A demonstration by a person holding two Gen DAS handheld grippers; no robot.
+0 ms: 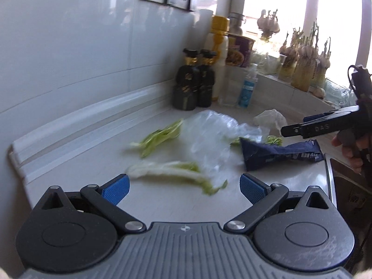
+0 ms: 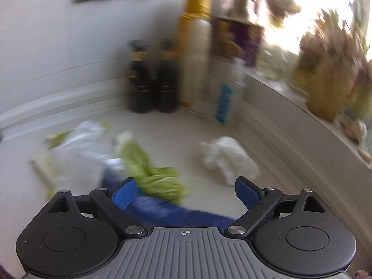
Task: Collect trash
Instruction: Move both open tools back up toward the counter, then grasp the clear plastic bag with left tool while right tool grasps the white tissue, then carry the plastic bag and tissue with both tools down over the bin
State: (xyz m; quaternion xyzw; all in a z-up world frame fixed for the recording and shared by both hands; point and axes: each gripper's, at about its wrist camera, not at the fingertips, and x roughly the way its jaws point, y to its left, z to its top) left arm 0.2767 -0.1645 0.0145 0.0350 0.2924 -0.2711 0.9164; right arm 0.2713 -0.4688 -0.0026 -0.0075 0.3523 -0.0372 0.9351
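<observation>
**Both claws spread over the countertop scraps**

Now I am working outward from the dark blue wrapper [image 1: 276, 154] as my landmark. Far left of it, I am holding the left gripper [image 1: 184, 189] spread wide and empty above a pale cabbage leaf [image 1: 172, 174], whose long axis is running left to right across the gap between the fingers. Between leaf and wrapper, a clear plastic bag [image 1: 211, 137] is lying crumpled. The wrapper's print is too blurred for me to read. Just above its right end, I am bringing in the right gripper [image 2: 186, 194], jaws apart and holding nothing; "DAS" is showing on its side. Beyond the wrapper, a crumpled white tissue [image 2: 229, 160] is lying slightly right of that claw.
</observation>
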